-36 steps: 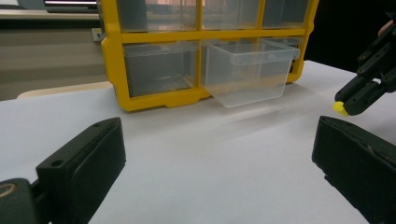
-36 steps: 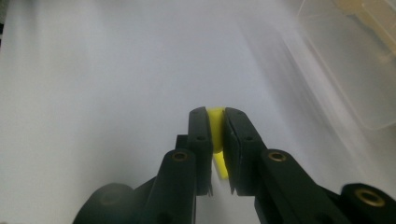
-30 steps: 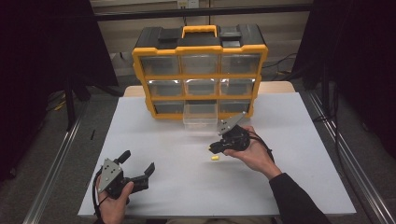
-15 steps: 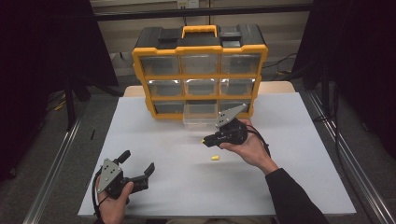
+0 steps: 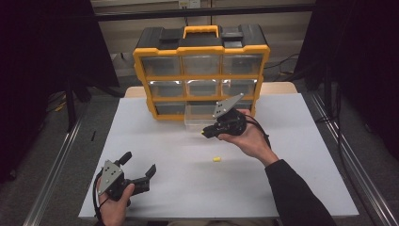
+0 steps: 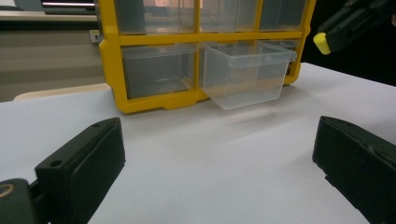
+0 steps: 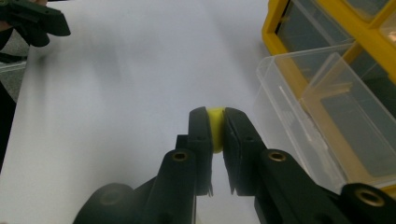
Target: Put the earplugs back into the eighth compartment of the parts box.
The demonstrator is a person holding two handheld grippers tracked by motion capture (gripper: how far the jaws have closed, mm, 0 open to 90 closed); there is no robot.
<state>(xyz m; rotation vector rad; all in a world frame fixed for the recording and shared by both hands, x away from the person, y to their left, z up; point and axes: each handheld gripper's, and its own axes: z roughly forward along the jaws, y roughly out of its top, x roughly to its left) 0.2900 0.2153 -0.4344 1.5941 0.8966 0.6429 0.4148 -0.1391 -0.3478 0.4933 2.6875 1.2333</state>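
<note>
My right gripper (image 5: 206,133) hangs above the table, shut on a small yellow piece (image 7: 215,125), its tips (image 7: 215,122) beside the front left corner of a clear drawer (image 7: 322,107). That drawer (image 5: 197,117) is pulled out of the bottom row of a yellow and black organizer (image 5: 202,70). A second yellow piece (image 5: 216,159) lies on the white table, below the right hand. My left gripper (image 5: 139,163) rests open at the near left, jaws wide apart (image 6: 219,158), facing the drawer (image 6: 243,70). The held yellow piece (image 6: 322,42) shows at upper right there.
The organizer (image 6: 154,42) stands at the table's far edge with its other clear drawers closed. The white table top (image 5: 301,155) stretches between the two grippers. Metal rails run along both sides of the table. The left gripper (image 7: 32,18) shows far off in the right gripper view.
My right gripper has risen from the table surface and moved up toward the open drawer with a yellow piece in it. The other yellow piece and the left gripper stayed put.
</note>
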